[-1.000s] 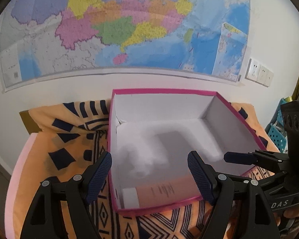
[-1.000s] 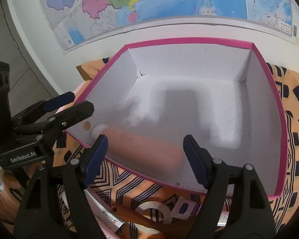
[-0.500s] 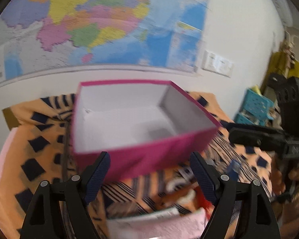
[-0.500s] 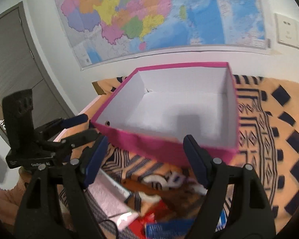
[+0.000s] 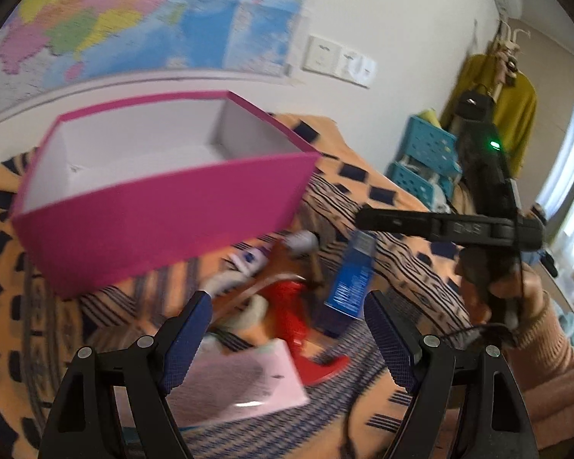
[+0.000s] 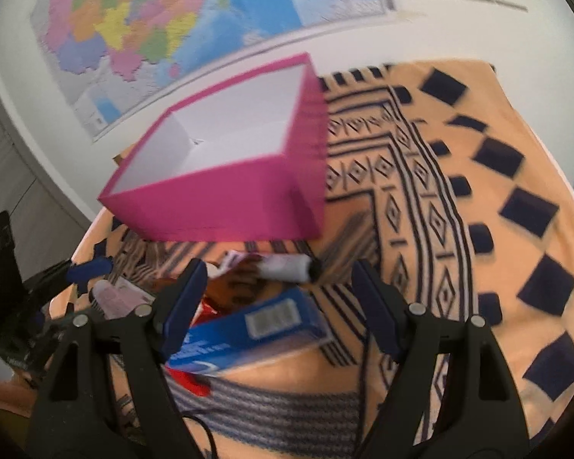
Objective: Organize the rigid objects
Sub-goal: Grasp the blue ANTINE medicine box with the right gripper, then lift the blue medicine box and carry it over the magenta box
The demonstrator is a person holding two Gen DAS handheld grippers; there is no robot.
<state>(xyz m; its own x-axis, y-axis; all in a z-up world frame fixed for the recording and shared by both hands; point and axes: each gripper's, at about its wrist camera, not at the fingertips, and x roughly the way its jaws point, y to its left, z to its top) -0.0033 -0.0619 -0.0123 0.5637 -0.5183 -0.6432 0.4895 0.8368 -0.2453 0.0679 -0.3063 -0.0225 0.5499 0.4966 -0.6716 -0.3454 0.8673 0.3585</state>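
Desk (image 6: pixel 478 122) under an orange patterned cloth, carrying everything. Pink box (image 5: pixel 164 206) near the far edge by the map wall, open-topped, interior white and seemingly bare in both views (floor partly hidden by the near wall). Clutter not yet boxed, heaped on the near side just in front of it: pale pink flat packet (image 5: pixel 241 382), blue carton (image 6: pixel 248 329), red item (image 5: pixel 298 321), white tube with a dark cap (image 6: pixel 287 267), plus smaller blurred bits, unidentifiable. Left tongs (image 5: pixel 287 340) spread wide above the heap, gripping nothing. Right tongs (image 6: pixel 275 310) likewise spread and empty, hovering over the blue carton. Judged barely begun: nearly all the sorting remains.
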